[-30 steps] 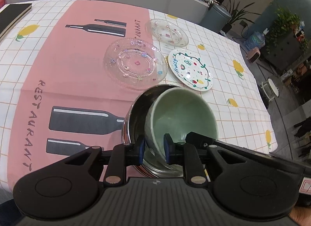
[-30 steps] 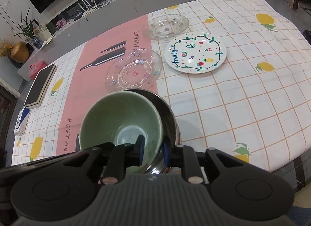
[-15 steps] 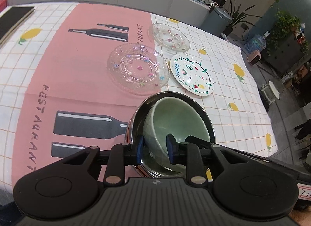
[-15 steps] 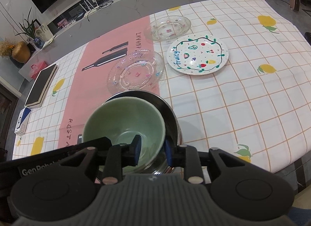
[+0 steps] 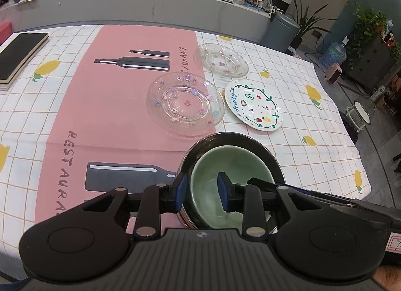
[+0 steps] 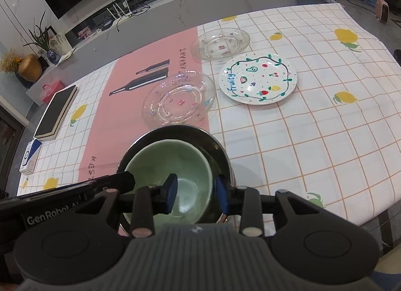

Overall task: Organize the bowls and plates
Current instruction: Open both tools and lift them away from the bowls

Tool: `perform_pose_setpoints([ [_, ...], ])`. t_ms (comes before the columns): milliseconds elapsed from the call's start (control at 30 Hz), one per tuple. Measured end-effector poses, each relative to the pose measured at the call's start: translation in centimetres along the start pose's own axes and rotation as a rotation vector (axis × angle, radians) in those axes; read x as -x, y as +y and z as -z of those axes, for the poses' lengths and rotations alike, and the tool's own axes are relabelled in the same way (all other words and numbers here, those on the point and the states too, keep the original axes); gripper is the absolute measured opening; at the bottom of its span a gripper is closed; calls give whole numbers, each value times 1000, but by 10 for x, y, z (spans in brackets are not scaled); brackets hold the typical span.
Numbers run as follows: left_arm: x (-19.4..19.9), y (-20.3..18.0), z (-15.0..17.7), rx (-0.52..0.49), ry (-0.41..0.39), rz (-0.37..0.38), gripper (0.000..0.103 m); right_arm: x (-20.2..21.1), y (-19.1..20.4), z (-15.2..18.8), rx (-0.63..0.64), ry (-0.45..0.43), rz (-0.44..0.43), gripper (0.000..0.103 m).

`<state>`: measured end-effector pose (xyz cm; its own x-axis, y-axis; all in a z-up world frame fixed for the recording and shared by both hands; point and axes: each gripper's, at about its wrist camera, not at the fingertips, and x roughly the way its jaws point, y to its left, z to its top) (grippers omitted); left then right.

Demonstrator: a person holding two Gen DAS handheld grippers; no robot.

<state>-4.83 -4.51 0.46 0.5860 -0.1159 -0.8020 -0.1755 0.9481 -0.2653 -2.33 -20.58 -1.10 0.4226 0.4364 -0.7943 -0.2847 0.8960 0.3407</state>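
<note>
The green bowl (image 5: 229,165), nested in the steel bowl (image 5: 250,141), is straddled at its rim by both opening jaws, no longer gripped.

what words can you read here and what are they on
"RESTAURANT": pink tablecloth panel, near and far ends, partly cut off.
"Fruity": white plate.
"GenRobot A", cut off: left gripper's body, right wrist view.
Print on the small box at the table edge: too small to read.
</note>
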Motion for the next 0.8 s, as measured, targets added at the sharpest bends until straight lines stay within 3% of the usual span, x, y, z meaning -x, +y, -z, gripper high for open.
perform_pose_setpoints([
  [100, 3, 1, -1, -1, -16, -25, 47, 3, 0, -1, -4, -11, -4, 38],
  [200, 6, 3, -4, 12, -30, -16, 47, 6, 0, -3, -1, -29, -11, 44],
  [533, 15, 0, -15, -9, -98, 1, 47, 13, 7, -22, 47, -64, -21, 44],
  [800, 29, 5, -46, 26, -131, 91, 55, 25, 17, -58, 105, -116, -36, 49],
])
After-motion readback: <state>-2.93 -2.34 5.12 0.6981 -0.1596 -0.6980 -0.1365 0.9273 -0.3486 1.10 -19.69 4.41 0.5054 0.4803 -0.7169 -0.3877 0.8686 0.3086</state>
